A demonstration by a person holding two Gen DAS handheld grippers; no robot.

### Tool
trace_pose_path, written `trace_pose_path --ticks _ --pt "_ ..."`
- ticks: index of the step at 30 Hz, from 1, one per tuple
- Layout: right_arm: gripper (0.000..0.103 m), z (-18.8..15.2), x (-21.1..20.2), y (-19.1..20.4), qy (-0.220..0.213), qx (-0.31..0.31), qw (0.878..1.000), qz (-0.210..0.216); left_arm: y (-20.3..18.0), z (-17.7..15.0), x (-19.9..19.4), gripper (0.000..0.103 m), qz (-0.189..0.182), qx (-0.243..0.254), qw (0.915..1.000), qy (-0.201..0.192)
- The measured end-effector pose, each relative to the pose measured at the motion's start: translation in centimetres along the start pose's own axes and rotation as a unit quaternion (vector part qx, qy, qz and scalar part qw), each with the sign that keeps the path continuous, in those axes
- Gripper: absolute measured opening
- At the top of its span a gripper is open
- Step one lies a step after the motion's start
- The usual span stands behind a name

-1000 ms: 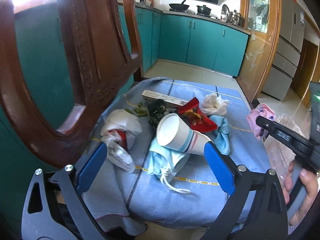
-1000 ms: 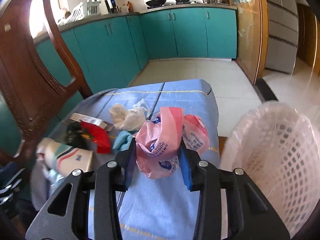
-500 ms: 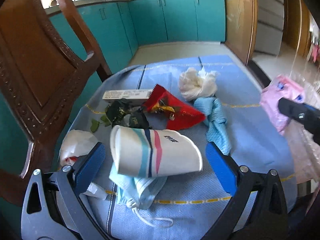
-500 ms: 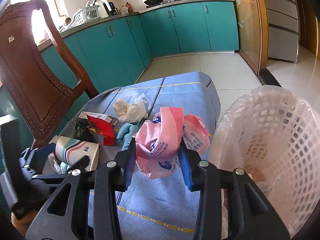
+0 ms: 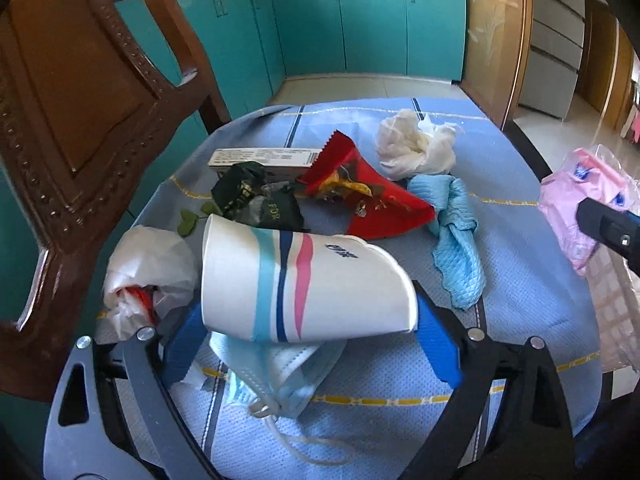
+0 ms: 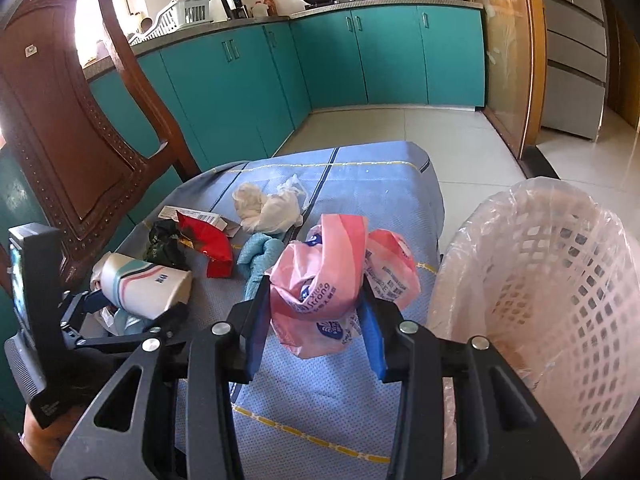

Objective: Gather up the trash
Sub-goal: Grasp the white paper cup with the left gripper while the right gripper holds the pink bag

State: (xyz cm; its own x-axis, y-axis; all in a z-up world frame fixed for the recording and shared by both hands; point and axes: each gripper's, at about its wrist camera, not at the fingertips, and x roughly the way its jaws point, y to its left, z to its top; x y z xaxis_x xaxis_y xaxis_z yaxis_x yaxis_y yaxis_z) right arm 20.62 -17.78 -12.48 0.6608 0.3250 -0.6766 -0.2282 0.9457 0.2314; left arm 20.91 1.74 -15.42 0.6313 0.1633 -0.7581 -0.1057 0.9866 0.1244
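Observation:
A white paper cup [image 5: 304,284] with blue and pink stripes lies on its side between the blue pads of my left gripper [image 5: 308,344], which is open around it; the cup also shows in the right wrist view [image 6: 144,290]. My right gripper [image 6: 316,316] is shut on a crumpled pink plastic wrapper [image 6: 324,280], held above the table's right side beside a white lined bin [image 6: 560,300]. A blue face mask [image 5: 276,372] lies under the cup.
On the blue tablecloth [image 5: 400,412] lie a red snack wrapper [image 5: 360,196], a dark wrapper [image 5: 256,200], a flat box [image 5: 260,158], white tissue [image 5: 416,146], a blue cloth [image 5: 456,236] and a white plastic bag [image 5: 148,268]. A wooden chair [image 5: 80,128] stands at left.
My left gripper has moved in over the table until the paper cup lies between its pads. My right gripper, still holding the pink wrapper, has drawn nearer the bin.

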Motion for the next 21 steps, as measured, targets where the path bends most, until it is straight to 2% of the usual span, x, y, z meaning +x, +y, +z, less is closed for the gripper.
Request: trace_pose_path --ticks 14,21 --pt "0.041 -0.5 0.7 0.8 0.011 -0.016 1.0 -0.004 0.6 -0.9 -6.5 0.092 -0.011 -0.021 0.9968 -0.076" --pt "0.041 -0.8 0.8 1.0 0.013 -0.022 1.0 -0.006 0.8 -1.5 -7.7 0.092 -0.02 -0.031 0.9955 -0.088"
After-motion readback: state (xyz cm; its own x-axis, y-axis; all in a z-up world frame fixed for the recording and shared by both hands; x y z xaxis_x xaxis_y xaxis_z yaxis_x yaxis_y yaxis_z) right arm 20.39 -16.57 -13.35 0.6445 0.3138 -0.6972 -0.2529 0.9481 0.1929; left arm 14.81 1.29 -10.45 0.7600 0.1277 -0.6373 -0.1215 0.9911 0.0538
